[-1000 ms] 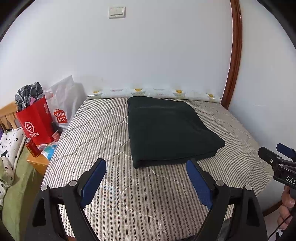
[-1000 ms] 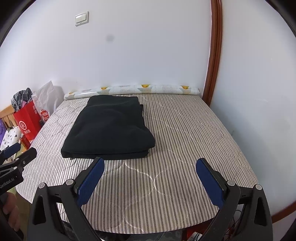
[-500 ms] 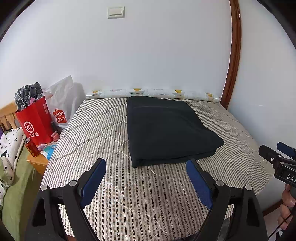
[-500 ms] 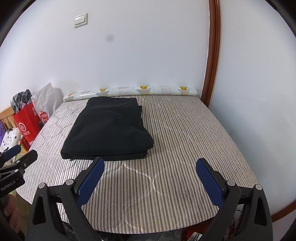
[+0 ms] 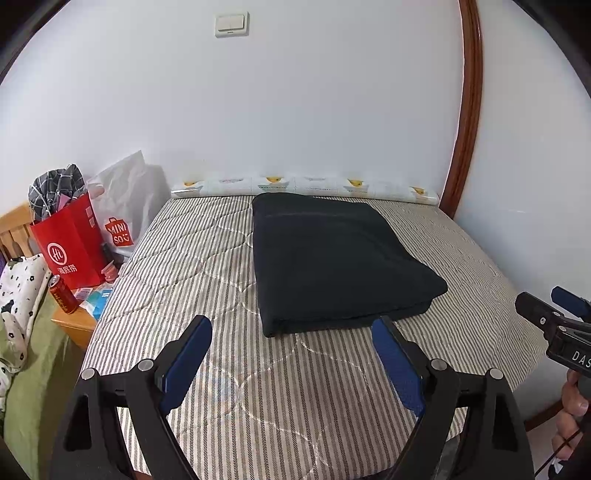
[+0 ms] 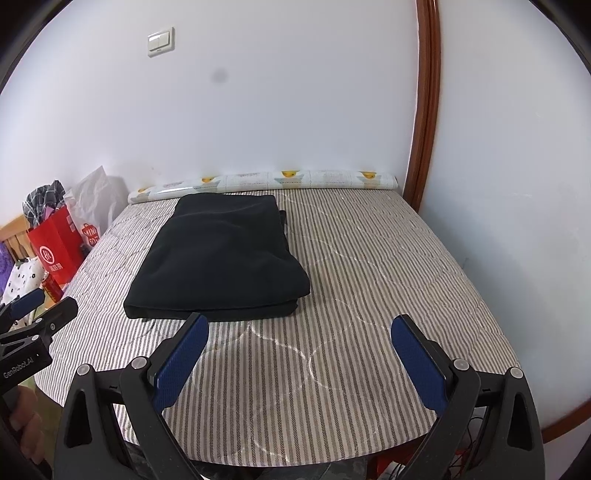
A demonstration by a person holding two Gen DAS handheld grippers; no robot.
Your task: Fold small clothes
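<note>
A striped, quilted mattress (image 5: 207, 258) fills most of the room, pushed up against a white wall (image 5: 295, 110) with a wooden door frame (image 5: 467, 110) at its far right corner. On the mattress, toward the far end and a little left of centre, lies a dark folded garment (image 5: 332, 258), flat and squared off, its near edge showing stacked layers. Along the wall behind it runs a long printed bolster (image 5: 306, 186). To the left of the bed stand a red paper bag (image 5: 70, 243) with checked cloth poking out, and a white plastic bag (image 5: 125, 206) beside it; a red can (image 5: 62, 293) sits on a low wooden stand below them. The left gripper (image 5: 291, 332) hovers over the near part of the mattress, its blue pads spread wide, nothing between them, just short of the garment's near edge. The right gripper (image 6: 299, 332) hangs likewise wide and empty, the garment ahead and to its left. A light switch (image 5: 231, 24) sits high on the wall.
</note>
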